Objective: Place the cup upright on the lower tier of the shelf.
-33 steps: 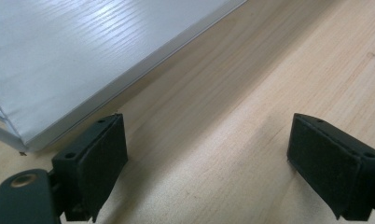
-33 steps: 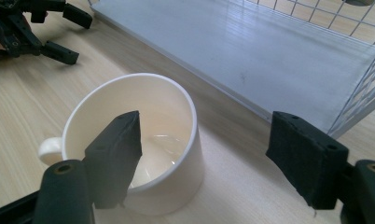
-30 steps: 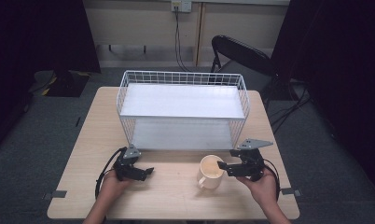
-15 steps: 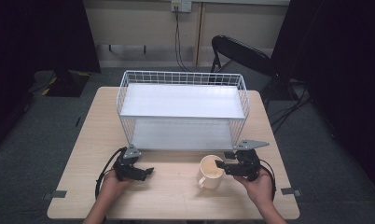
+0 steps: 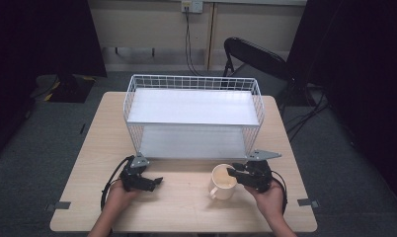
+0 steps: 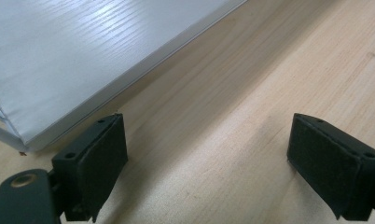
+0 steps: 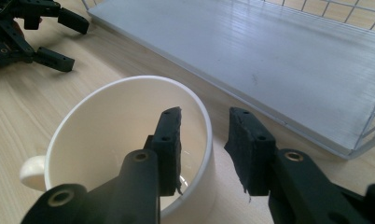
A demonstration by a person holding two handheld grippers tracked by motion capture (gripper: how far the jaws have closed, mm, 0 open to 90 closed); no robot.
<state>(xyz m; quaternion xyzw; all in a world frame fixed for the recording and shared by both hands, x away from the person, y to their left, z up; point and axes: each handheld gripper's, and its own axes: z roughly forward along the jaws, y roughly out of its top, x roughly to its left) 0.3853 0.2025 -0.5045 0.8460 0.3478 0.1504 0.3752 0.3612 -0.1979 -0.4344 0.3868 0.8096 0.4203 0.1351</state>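
From the high view I'm counting one cream mug (image 5: 222,181), one white wire basket (image 5: 194,116) with a flat white shelf board in it, one wooden table (image 5: 88,148), and two grippers, one in each of the person's hands. The mug is standing upright near the front edge of the table, right of center, just in front of the basket, handle pointing toward the person. The right gripper (image 5: 234,172) is reaching over the mug's rim from the right. The left gripper (image 5: 156,181) is sitting well apart from the mug on the left, over bare wood. One black folding chair (image 5: 256,59) is standing behind the table, plus some cables on the floor. Nothing is standing between the mug and the basket.

The left gripper view is looking along the left gripper (image 6: 206,154) with its jaws standing wide apart, nothing between them but table (image 6: 251,93). A corner of the basket's grey-white floor board (image 6: 83,56) is running across the top left.

The right gripper view gives what the high view can't: the right gripper (image 7: 204,140) is straddling the mug (image 7: 111,135) wall, one jaw inside the cup, one outside. The jaws have just been closing in, but I'm still seeing a gap on the outer side, so not clamped. The left gripper (image 7: 45,39) is showing up top left, spread open, and the basket (image 7: 288,60) is filling the background.
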